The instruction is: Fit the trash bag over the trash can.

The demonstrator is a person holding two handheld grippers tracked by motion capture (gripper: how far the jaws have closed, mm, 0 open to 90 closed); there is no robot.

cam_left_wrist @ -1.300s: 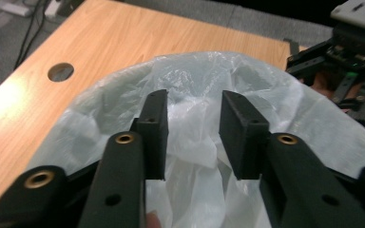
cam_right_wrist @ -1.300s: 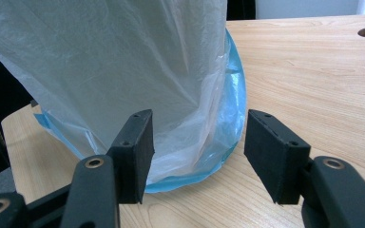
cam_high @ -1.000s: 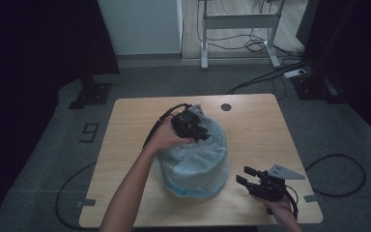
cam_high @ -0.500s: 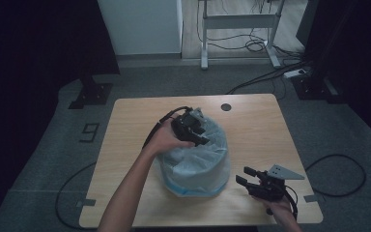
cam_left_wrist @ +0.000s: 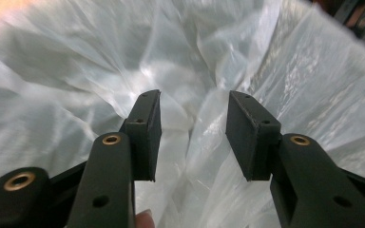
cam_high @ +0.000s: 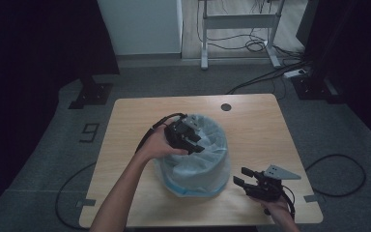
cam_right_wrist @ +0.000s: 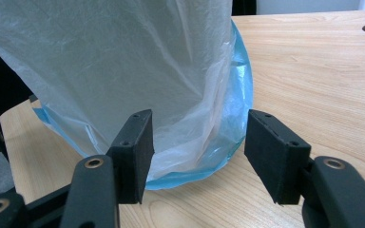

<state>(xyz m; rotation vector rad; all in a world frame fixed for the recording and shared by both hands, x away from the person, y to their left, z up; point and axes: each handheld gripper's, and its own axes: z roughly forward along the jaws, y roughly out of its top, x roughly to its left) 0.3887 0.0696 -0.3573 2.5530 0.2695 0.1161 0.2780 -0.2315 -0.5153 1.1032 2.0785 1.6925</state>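
A round blue bin (cam_high: pixel 193 186) lined with a thin white plastic bag (cam_high: pixel 207 145) stands on the wooden table (cam_high: pixel 125 121). My left gripper (cam_high: pixel 196 146) hangs over the bin's left rim and points into the bag's mouth. Its jaws have just been opening and now stand apart. In the left gripper view, the left gripper (cam_left_wrist: pixel 195 97) has crumpled bag film (cam_left_wrist: pixel 76 71) behind it, and the pads press on nothing. My right gripper (cam_high: pixel 240 176) rests open near the table's front right, aimed at the bin. In the right gripper view, the right gripper (cam_right_wrist: pixel 200 116) frames the bag's hanging edge (cam_right_wrist: pixel 123 57) and the blue wall (cam_right_wrist: pixel 241 95) without touching them.
A dark round hole (cam_high: pixel 226 107) sits near the table's far edge. Behind the table stand a metal desk frame (cam_high: pixel 239 21) and a white cabinet (cam_high: pixel 140 26). Cables (cam_high: pixel 338 169) run over the grey floor to the right.
My left gripper has slid a little across the bin's top toward the near left, and its jaws stand wider. The right gripper has kept still.
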